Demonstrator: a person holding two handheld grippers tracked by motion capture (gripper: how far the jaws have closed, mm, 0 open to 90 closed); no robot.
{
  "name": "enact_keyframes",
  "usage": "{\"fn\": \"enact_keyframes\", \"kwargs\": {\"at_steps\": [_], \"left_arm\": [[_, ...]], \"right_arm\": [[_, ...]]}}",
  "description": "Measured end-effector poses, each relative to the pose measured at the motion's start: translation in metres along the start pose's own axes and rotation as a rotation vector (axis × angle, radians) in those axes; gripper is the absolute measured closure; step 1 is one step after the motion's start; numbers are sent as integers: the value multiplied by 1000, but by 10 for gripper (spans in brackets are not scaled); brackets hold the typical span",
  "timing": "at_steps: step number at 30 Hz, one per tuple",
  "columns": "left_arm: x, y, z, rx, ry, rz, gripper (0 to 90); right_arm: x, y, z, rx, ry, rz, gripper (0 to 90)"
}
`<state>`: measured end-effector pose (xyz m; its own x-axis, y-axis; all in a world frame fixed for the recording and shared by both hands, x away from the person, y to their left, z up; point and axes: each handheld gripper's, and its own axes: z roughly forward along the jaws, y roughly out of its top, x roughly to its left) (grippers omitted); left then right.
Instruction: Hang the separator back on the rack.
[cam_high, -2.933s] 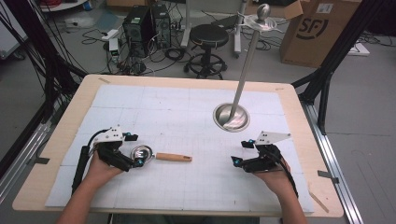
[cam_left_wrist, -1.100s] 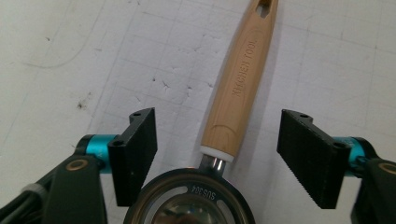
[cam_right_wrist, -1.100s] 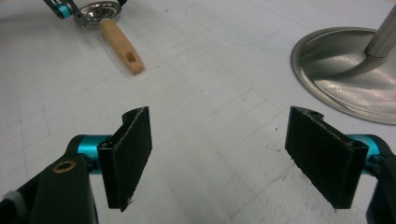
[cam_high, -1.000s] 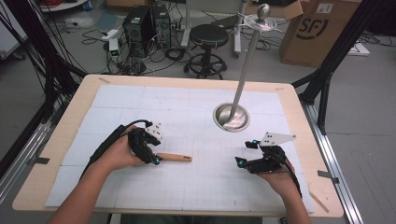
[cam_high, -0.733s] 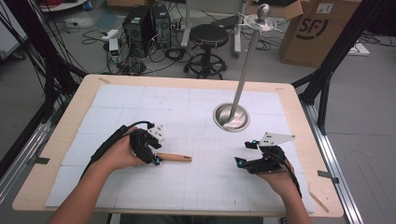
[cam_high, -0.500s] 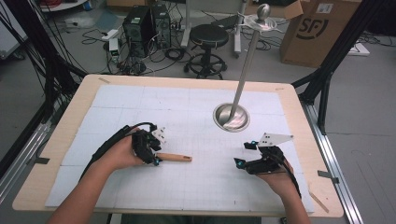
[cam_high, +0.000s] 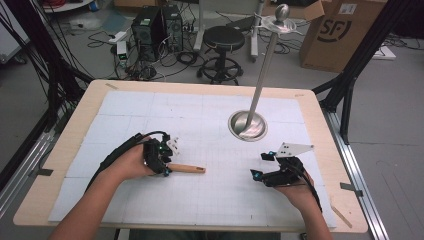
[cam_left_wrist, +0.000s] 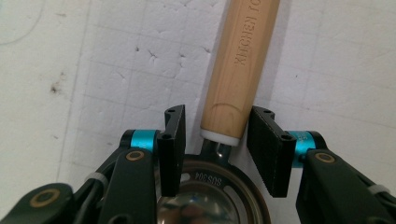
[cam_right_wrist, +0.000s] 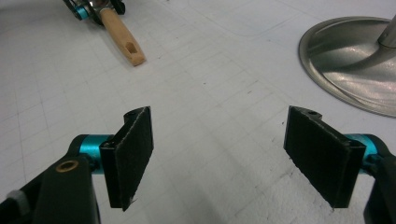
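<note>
A spoon with a wooden handle (cam_high: 187, 168) lies on the white mat, handle pointing right. In the left gripper view the handle (cam_left_wrist: 238, 65) runs upward from a steel bowl (cam_left_wrist: 212, 200) stamped SUS304. My left gripper (cam_high: 165, 167) hangs over the bowl, and its jaws straddle the handle's lower end (cam_left_wrist: 215, 140). It is open: a gap shows on the left, and the right pad (cam_left_wrist: 264, 149) sits almost against the wood. My right gripper (cam_high: 260, 165) rests at the front right, wide open (cam_right_wrist: 219, 140) with only mat between its jaws.
A steel stand with a round base (cam_high: 247, 125) and a leaning pole topped by a disc and ball (cam_high: 281, 15) stands right of centre. Its base (cam_right_wrist: 350, 60) lies just ahead of my right gripper. The wooden table edge (cam_high: 200, 226) frames the mat.
My left hand has swung in from the left over the spoon's bowl and turned its jaws astride the handle's end. The spoon has not shifted. The right gripper has barely moved.
</note>
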<state>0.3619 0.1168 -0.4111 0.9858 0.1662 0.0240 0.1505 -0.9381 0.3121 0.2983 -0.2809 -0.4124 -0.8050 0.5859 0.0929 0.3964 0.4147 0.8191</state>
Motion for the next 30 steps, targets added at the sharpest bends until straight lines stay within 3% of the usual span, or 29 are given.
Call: {"fn": "enact_keyframes", "kwargs": {"at_steps": [6, 8, 16, 24, 30], "left_arm": [[1, 0, 0, 1, -18, -3, 593], [0, 1, 0, 7, -24, 13, 637], [-2, 2, 0, 13, -16, 31, 675], [0, 1, -1, 1, -33, 2, 691], [1, 0, -7, -52, -30, -22, 694]], "right_arm": [[1, 0, 1, 5, 1, -2, 232], [1, 0, 2, 9, 1, -1, 233], [2, 1, 3, 8, 4, -2, 234], [1, 0, 2, 5, 2, -2, 235], [-1, -1, 1, 5, -2, -3, 236]]}}
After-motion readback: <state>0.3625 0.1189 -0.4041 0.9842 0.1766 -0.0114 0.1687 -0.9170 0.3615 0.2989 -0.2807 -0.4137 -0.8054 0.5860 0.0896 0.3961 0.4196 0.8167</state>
